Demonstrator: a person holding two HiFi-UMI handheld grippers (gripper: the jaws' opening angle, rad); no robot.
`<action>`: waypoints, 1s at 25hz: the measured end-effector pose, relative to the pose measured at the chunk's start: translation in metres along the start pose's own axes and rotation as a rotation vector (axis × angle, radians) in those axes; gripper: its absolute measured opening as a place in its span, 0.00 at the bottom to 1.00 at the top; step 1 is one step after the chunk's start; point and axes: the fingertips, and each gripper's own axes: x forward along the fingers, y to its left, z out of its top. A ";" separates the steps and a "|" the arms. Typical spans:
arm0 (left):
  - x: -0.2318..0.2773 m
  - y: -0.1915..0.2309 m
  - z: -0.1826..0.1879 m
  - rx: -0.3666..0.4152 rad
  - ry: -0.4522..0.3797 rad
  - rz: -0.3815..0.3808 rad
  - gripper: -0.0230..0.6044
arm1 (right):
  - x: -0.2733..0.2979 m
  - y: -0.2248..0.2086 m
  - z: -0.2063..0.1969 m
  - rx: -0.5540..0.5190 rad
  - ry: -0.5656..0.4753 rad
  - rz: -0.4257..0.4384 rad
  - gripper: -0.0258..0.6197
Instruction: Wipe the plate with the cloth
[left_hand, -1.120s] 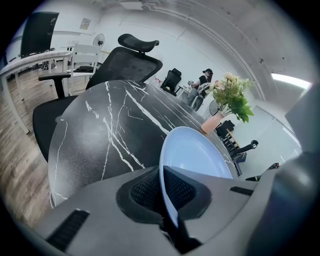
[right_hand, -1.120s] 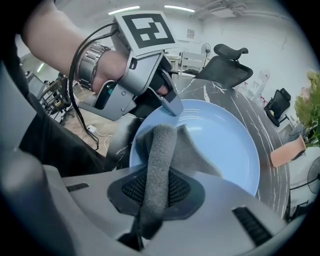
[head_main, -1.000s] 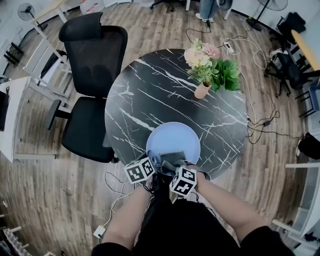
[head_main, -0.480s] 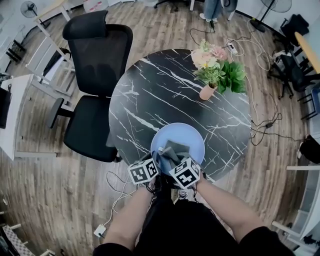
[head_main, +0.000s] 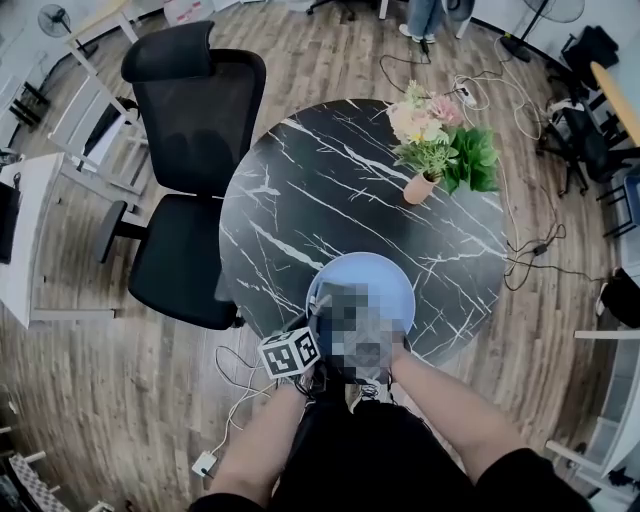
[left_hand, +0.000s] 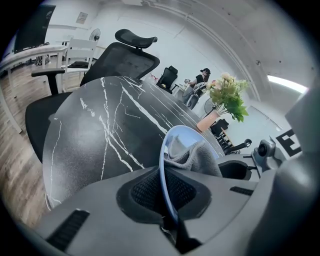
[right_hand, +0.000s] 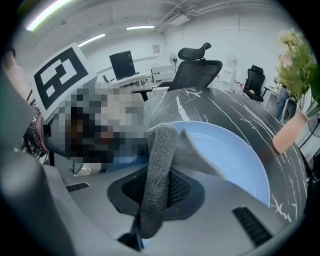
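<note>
Wiping step: left gripper (left_hand: 167, 202) is clamping the plate (head_main: 388, 278) rim at the table's (head_main: 300, 200) near edge; right gripper (right_hand: 150, 200) is pinching the cloth (right_hand: 161, 160) against the plate. The next move probably calls for sweeping across its far side.

The round black white-veined marble table (head_main: 300, 200) lies bare across its middle and left, open for a pass. The pale blue round plate (head_main: 385, 272) takes up the near edge. At the far right stands a terracotta pot of pink flowers and green leaves (head_main: 430, 150), well apart from the plate. A black mesh office chair (head_main: 195, 120) crowds the table's left side, its seat perhaps touching the rim.
</note>
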 end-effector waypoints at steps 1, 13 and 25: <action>0.000 0.001 0.000 0.000 0.002 0.001 0.09 | 0.001 -0.002 0.001 -0.018 0.003 -0.005 0.13; 0.001 0.002 -0.002 0.002 0.015 0.000 0.09 | -0.001 -0.043 -0.001 -0.033 -0.002 -0.108 0.13; 0.001 0.002 -0.002 0.001 0.010 0.009 0.09 | -0.016 -0.098 -0.015 0.042 0.035 -0.222 0.13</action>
